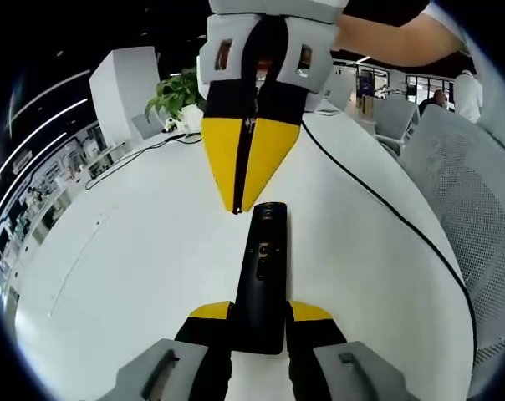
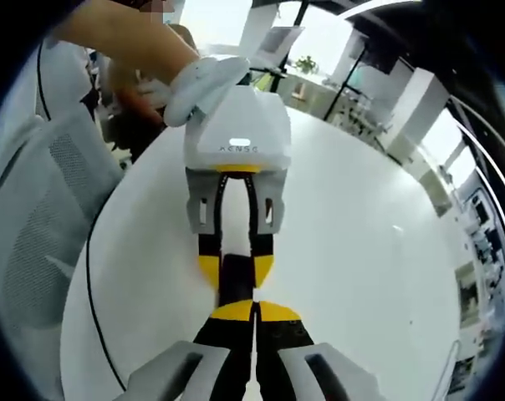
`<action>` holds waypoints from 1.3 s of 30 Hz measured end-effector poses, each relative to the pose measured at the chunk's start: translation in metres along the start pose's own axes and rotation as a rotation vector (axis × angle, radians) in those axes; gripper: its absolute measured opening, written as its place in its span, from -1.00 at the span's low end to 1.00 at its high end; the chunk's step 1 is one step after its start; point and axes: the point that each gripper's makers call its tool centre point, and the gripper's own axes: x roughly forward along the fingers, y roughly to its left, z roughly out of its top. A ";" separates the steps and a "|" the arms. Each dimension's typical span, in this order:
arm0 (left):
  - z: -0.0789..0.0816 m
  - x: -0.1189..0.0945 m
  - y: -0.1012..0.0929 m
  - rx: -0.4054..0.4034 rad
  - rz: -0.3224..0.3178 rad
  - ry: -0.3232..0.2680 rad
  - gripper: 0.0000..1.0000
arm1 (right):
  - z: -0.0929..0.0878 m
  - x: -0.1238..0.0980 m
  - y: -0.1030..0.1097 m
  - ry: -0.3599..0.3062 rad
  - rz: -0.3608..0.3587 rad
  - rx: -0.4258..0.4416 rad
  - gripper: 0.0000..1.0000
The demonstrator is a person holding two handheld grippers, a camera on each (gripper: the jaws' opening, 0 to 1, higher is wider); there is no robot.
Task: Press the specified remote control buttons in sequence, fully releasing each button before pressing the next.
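Left gripper (image 1: 258, 316) clamps the remote control (image 1: 263, 271) (near end hidden); right gripper (image 1: 242, 200), jaws together, touches its tip above the worktop (image 1: 135, 251).

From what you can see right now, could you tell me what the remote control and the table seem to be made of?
Remote control: apparently black plastic, semi-gloss, with soft highlights along its body; the buttons are too small to judge. Table: a smooth white top, probably laminate or painted board, matte with only faint glare and no visible grain.

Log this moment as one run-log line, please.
left claw: shut on remote | right claw: shut, tip over remote's top end | contact: unclear | surface: white table
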 end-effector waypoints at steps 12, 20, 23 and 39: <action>0.001 0.001 0.000 0.001 -0.002 0.000 -0.53 | -0.009 -0.002 0.003 -0.020 -0.013 0.026 -0.69; 0.000 0.001 0.000 0.000 -0.004 -0.002 -0.53 | -0.013 -0.004 0.004 -0.050 -0.009 0.069 -0.46; -0.001 0.000 -0.001 0.000 -0.007 -0.003 -0.53 | -0.015 -0.006 0.005 -0.067 -0.008 0.094 -0.32; -0.002 0.000 0.001 0.001 -0.007 0.004 -0.53 | -0.044 -0.016 0.006 -0.047 -0.021 0.138 -0.32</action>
